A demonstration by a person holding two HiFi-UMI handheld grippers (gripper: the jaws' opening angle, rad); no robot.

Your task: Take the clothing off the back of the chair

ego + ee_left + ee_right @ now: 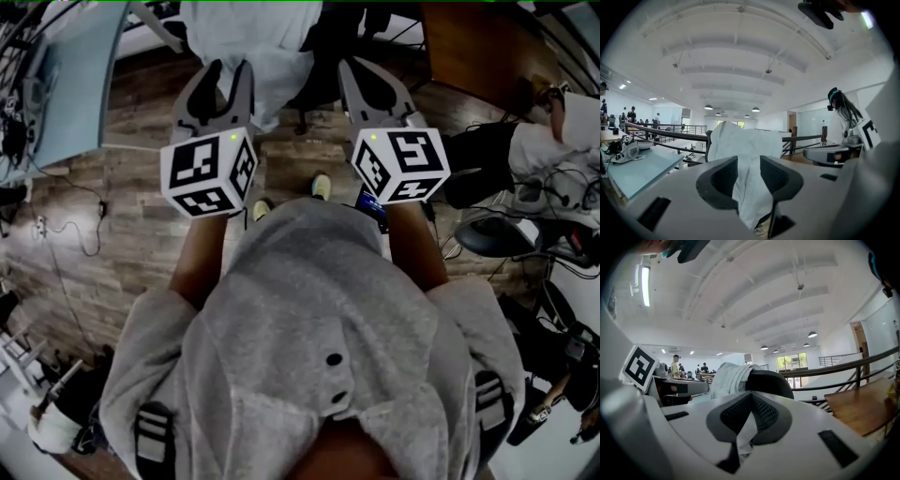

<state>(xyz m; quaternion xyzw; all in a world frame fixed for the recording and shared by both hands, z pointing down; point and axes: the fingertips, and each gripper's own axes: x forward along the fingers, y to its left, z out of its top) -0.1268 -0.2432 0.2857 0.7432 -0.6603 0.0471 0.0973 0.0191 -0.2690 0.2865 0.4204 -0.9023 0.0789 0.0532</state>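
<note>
A white garment (253, 47) hangs over the back of a black chair just ahead of both grippers. In the left gripper view the garment (745, 140) covers the chair back and falls down its middle. The right gripper view shows the cloth (729, 378) bunched on the left side of the dark chair back (771, 380). My left gripper (221, 82) (749, 161) is open, nothing between its pads, a short way from the cloth. My right gripper (377, 84) (749, 397) has its tips together, shut on nothing, also apart from the chair.
A pale blue desk (75, 84) (642, 168) stands at the left with cables on the wood floor beside it. At the right are a wooden table (478, 47) (862, 408) and a seated person (525, 150). Railings and distant people lie beyond the chair.
</note>
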